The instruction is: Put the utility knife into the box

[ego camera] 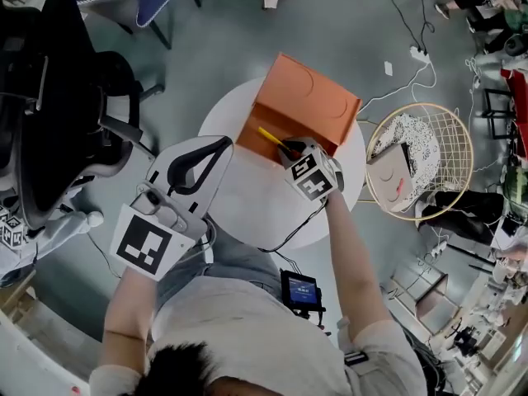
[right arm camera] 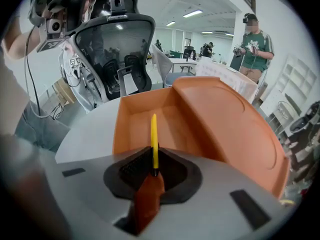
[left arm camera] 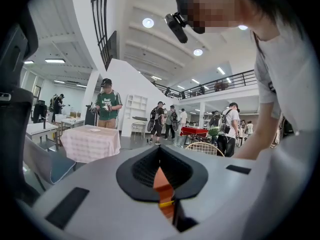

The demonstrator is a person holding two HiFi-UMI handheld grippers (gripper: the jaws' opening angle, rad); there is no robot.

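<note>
- The round white tabletop (ego camera: 247, 200) stands on a grey floor (ego camera: 214, 48).
- An orange box (ego camera: 307, 104) sits directly on its far half. The box is open, with the lid tipped back on the far side.
- In the right gripper view the tabletop (right arm camera: 92, 126) shows bare and white to the left of the box (right arm camera: 215, 124).
- A thin black cable (ego camera: 285, 239) crosses the near edge; it may rest on the surface, though the head view does not settle that.
</note>
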